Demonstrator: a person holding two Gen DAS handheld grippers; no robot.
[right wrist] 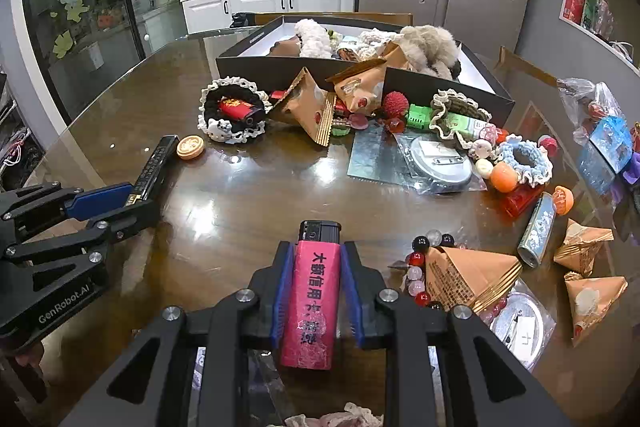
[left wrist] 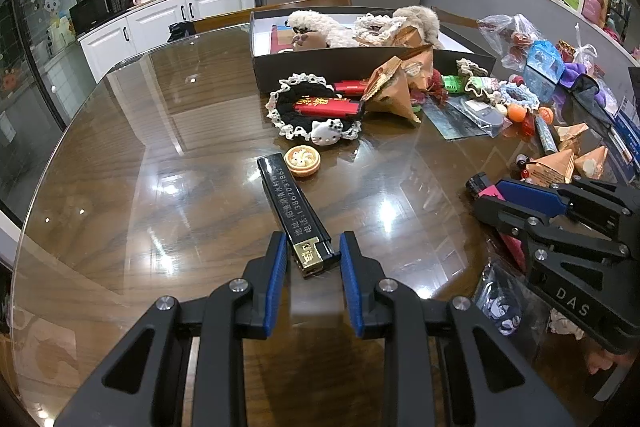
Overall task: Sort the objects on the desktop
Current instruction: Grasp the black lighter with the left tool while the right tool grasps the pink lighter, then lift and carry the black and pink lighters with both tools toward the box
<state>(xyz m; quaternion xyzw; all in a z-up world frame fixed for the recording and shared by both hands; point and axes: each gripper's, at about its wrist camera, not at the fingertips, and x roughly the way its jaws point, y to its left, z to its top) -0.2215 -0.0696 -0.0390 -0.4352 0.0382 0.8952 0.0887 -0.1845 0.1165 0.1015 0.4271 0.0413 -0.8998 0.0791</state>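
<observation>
Left wrist view shows the box (left wrist: 280,67) waiting behind the clutter, the left gripper (left wrist: 312,251) loosely straddling the black lighter (left wrist: 292,207) on the table (not yet pinched), while the right gripper (right wrist: 314,259) clamps the pink lighter (right wrist: 314,299), likely grouping lighters.

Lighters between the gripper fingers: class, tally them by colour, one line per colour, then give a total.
Black lighter, between the left fingers: 1
Pink lighter, between the right fingers: 1
Total: 2
</observation>
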